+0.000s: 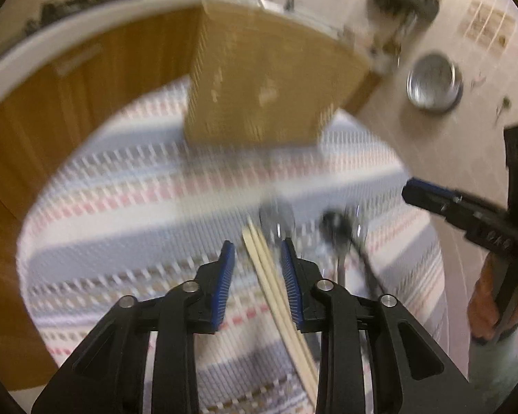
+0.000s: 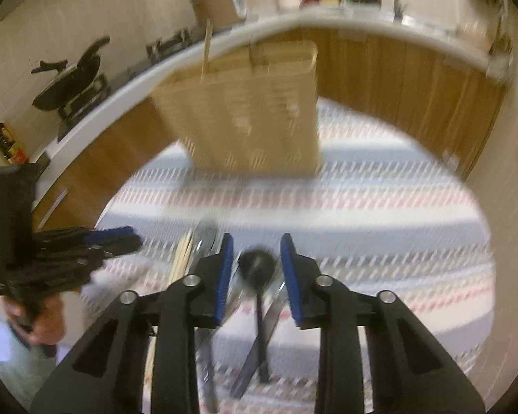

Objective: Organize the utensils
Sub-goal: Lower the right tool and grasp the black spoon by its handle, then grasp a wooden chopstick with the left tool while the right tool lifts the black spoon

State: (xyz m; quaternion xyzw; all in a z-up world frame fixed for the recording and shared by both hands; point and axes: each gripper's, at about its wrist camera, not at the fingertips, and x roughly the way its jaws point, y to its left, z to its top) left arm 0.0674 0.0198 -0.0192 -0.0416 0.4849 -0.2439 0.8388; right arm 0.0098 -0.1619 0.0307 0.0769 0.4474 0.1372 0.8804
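the left claw [image 1: 258,252] fills the foreground of its own view, blue pads spread apart and gripping nothing, with a bundle of pale wooden chopsticks [image 1: 276,296] lying on the cloth between the pads, closer to the pad at 3 o'clock. everything is motion-blurred. just past the chopsticks, toward 1 o'clock, rests a black spoon [image 1: 335,227] beside some shiny metal utensils [image 1: 276,215] whose kind i cannot tell. they all lie on a striped blue, pink and white tablecloth [image 1: 127,207] covering the worktop. at 12 o'clock stands a tan woven utensil holder [image 1: 255,86], upright. the right claw [image 2: 257,252] is likewise spread wide and empty, hovering with the black spoon's bowl between its pads and the metal handles crossing beneath. in that view one thin wooden stick [image 2: 207,46] rises from the holder's rim at 11 o'clock.
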